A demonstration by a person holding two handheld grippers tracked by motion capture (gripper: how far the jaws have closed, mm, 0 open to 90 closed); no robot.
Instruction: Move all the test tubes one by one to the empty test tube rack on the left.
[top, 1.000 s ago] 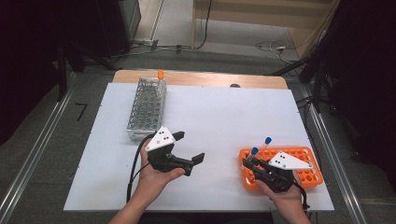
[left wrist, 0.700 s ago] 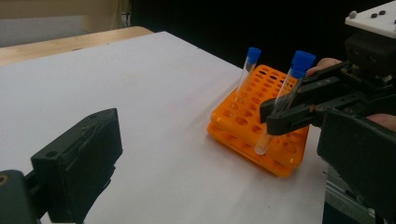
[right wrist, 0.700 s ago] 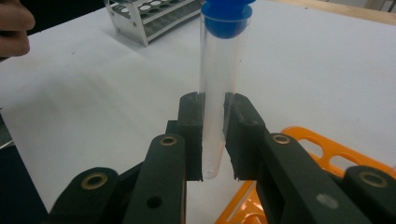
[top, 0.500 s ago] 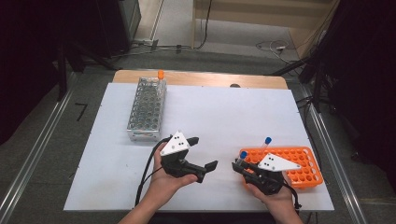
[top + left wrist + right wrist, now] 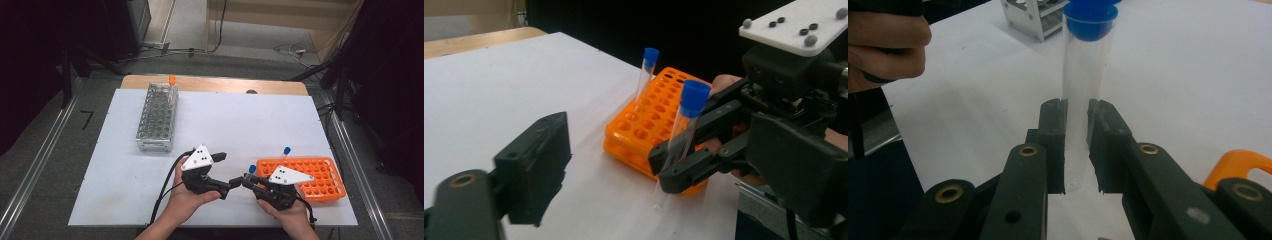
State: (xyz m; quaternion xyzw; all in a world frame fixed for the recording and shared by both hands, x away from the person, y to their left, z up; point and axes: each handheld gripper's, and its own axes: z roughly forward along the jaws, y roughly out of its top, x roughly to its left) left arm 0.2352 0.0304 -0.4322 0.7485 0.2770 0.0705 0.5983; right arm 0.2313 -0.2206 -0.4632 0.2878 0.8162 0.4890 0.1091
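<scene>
No legible writing. Your right gripper clamps a blue-capped test tube upright, now lifted clear of the orange rack. Your left gripper, jaws apart, has closed in beside it.

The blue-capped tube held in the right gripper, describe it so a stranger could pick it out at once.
Start at the orange plastic tube rack on the near right of the white table. Just left of it, the right gripper clamps a clear, blue-capped test tube upright between its jaws. The other blue-capped tube stands in the rack; this one is held off it.
</scene>
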